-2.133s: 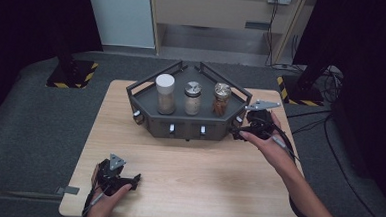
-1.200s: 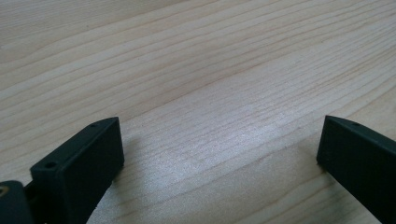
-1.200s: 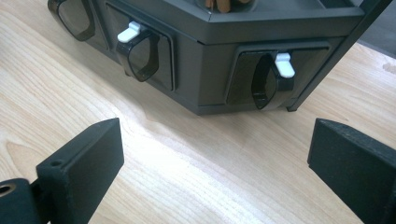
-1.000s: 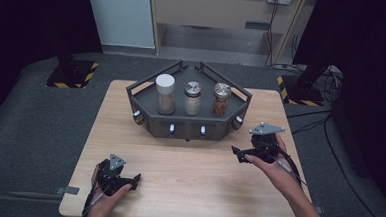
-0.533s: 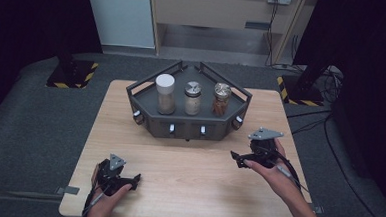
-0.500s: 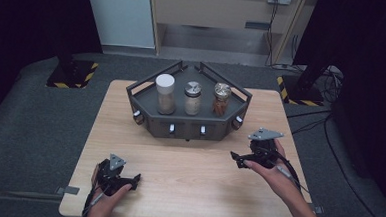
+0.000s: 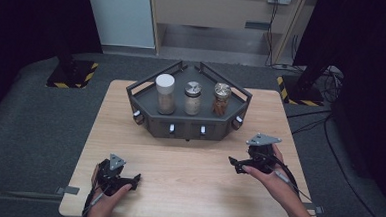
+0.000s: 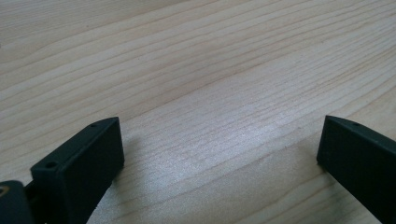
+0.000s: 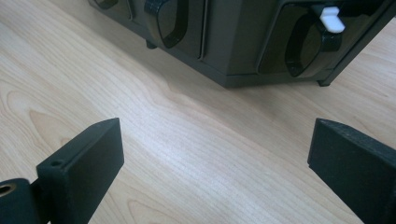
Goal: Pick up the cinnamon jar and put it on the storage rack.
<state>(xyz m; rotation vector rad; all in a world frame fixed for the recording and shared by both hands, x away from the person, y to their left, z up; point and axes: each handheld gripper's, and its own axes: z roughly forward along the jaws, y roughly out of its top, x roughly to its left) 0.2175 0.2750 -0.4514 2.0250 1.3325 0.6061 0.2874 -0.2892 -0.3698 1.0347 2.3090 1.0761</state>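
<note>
Hand-held gripper — 2 black jaws spread wide, low over bare wooden table

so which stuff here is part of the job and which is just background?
In play:
- right claw, open, aimed at the rack front
- dark rack with drawer pulls
- three jars on its top: white-lidded, metal-lidded, the one with brown contents

Lying about:
- left claw, open, over bare table
- cables on floor
</note>
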